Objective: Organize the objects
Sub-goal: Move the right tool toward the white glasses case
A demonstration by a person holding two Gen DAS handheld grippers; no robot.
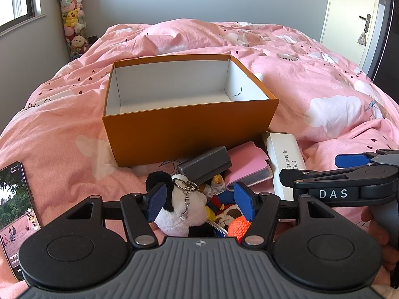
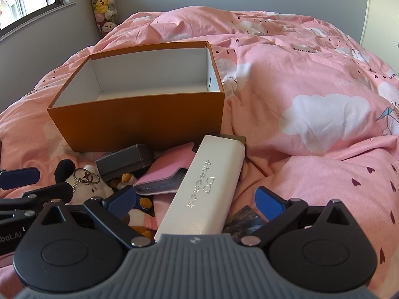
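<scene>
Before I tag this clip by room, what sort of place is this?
Most likely a bedroom, perhaps a child's. A bed under a pink cloud-print duvet fills the view, a tall stack of plush toys stands in the corner by the window, and a white door is on the right.

The orange box (image 1: pixel 189 132) gapes open above, while clutter (image 1: pixel 224 172) crowds its near wall.

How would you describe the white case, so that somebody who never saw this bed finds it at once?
Start at the orange box standing open on the pink duvet. In front of its near right corner lies a small pile, and on its right edge is the white case, long and rounded. Only it is white with a glasses symbol and silver characters printed on top; the pink wallet beside it is flat.
</scene>
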